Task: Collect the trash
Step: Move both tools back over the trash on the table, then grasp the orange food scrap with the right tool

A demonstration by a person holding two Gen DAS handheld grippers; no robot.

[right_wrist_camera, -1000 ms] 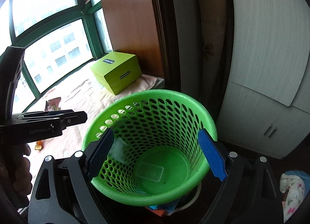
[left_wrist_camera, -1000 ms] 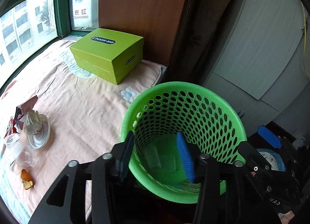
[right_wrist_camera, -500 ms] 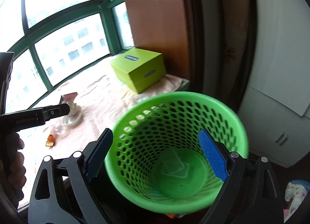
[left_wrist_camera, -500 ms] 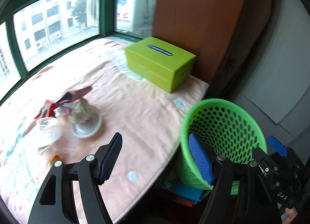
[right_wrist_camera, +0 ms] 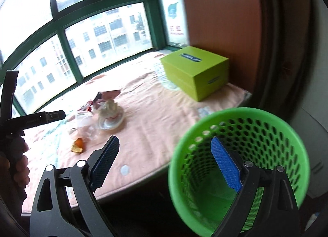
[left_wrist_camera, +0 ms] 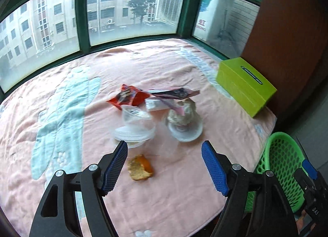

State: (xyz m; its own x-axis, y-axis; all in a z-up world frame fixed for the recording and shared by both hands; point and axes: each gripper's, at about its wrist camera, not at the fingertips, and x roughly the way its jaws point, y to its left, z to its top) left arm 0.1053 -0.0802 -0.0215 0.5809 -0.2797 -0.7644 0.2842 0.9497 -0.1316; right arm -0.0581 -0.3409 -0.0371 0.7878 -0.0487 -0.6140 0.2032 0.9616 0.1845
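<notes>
A pile of trash lies on the pink blanket [left_wrist_camera: 61,175]: an orange peel piece [left_wrist_camera: 140,167], clear plastic cups and lids [left_wrist_camera: 134,126], a crumpled wad on a clear lid [left_wrist_camera: 184,122], a red wrapper [left_wrist_camera: 127,96] and a dark foil wrapper [left_wrist_camera: 174,92]. My left gripper [left_wrist_camera: 164,165] is open and empty, hovering just short of the peel. A green perforated basket [right_wrist_camera: 242,161] stands off the bed's right edge, also in the left wrist view [left_wrist_camera: 285,167]. My right gripper [right_wrist_camera: 164,163] is open and empty beside the basket's rim. The pile shows in the right wrist view [right_wrist_camera: 106,112].
A lime-green box [left_wrist_camera: 246,85] sits at the blanket's far right by a brown wooden panel [left_wrist_camera: 287,22]. Green-framed windows [left_wrist_camera: 82,11] ring the far side. The left gripper's body [right_wrist_camera: 34,120] and the hand holding it show at the right view's left edge.
Both grippers have swung left, away from over the basket toward the blanket. The left gripper now faces the trash pile; the basket has slid to the right in both views.
</notes>
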